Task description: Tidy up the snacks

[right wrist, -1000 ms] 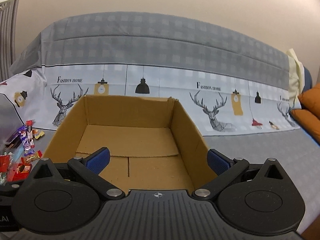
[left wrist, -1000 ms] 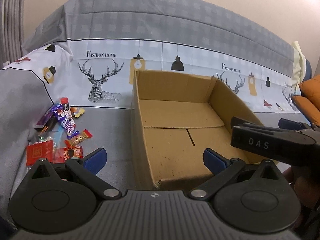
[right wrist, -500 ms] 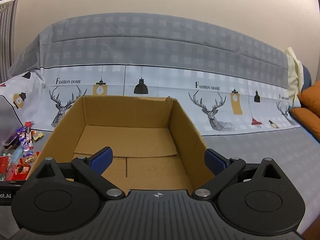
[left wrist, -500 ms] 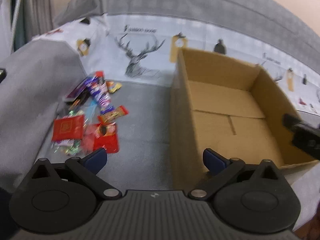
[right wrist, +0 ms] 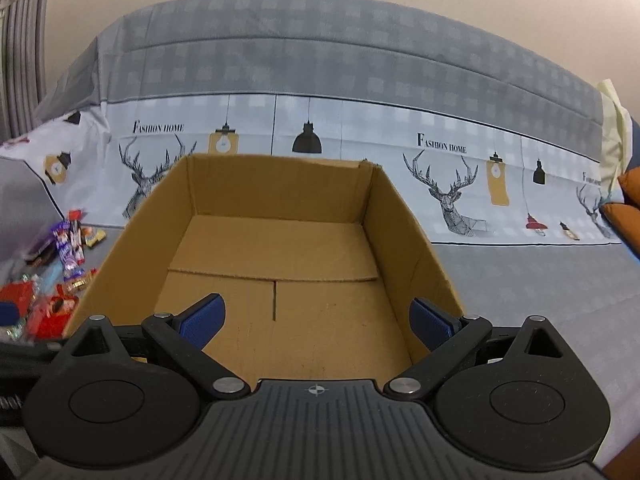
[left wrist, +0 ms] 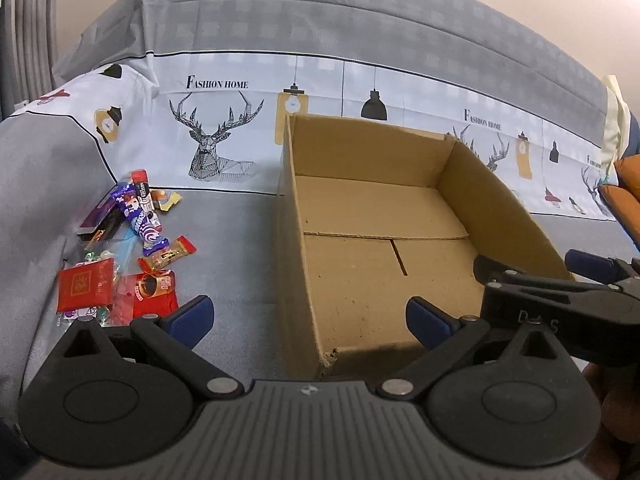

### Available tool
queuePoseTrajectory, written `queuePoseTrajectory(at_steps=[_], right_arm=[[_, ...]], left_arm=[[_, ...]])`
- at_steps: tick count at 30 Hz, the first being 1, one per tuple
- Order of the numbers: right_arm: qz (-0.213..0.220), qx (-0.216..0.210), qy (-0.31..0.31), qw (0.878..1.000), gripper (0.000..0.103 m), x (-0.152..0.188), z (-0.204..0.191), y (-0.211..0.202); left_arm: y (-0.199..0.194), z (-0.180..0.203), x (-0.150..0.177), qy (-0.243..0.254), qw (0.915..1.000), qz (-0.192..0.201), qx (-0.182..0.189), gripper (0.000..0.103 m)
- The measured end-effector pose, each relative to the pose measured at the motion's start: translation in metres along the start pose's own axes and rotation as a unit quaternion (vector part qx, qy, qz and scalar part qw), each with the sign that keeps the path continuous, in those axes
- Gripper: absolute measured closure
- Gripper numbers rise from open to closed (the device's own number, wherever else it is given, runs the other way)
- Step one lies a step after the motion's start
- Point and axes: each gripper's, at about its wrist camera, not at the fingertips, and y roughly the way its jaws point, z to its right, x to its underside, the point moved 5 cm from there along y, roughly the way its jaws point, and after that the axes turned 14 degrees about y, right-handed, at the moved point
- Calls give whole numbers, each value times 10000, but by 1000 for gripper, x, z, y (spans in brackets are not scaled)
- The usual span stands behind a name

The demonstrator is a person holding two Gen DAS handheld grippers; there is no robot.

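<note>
Nearest the left wrist camera, the left gripper (left wrist: 308,322) hangs with its blue-padded fingers (left wrist: 192,318) spread wide and nothing between them, straddling the near left corner of the cardboard box (left wrist: 296,264). Just to its right the right gripper (left wrist: 560,292) reaches in over the box's near right corner, and the edge of a hand (left wrist: 612,412) shows beneath it. From its own camera, the right gripper (right wrist: 316,322) is likewise spread apart and holds nothing, aimed straight into the box (right wrist: 404,224). The box sits open-topped on a grey sofa seat (left wrist: 236,248), its floor made of folded flaps with a seam across the middle; no snack is visible inside it. The snacks (left wrist: 124,248) lie in a loose pile on the seat to the left of the box, apart from its wall: a flat red packet (left wrist: 85,290) and a red sachet with a cup printed on it (left wrist: 154,290) at the near end, a small orange-red bar (left wrist: 168,254) beyond, and purple wrappers (left wrist: 138,220) farther back. Behind everything rises the sofa back under a cover (left wrist: 224,136) printed with deer heads, lamps and "Fashion home". An orange cushion (left wrist: 628,196) sits at the far right.
</note>
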Motion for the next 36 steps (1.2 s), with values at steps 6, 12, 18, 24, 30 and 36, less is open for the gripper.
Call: queuePoseTrajectory(at_steps=[6, 12, 18, 24, 30, 36], right_arm=[[-5, 6, 40, 10000, 4, 1, 1, 1], [-48, 3, 83, 10000, 3, 1, 3, 2], [-33, 11, 90, 10000, 3, 1, 3, 2], [5, -3, 90, 10000, 4, 2, 4, 2], [29, -1, 80, 10000, 5, 3, 2, 2], [53, -21, 77, 10000, 9, 4, 0, 2]], left_arm=[[-9, -7, 13, 160, 9997, 88, 171, 1], [-11, -9, 18, 182, 9995, 125, 244, 1], [-14, -10, 21, 191, 9993, 162, 286, 1], [-15, -10, 22, 195, 9992, 178, 295, 1], [-16, -8, 22, 196, 9992, 188, 297, 1], [-17, -10, 23, 198, 9992, 193, 299, 1]])
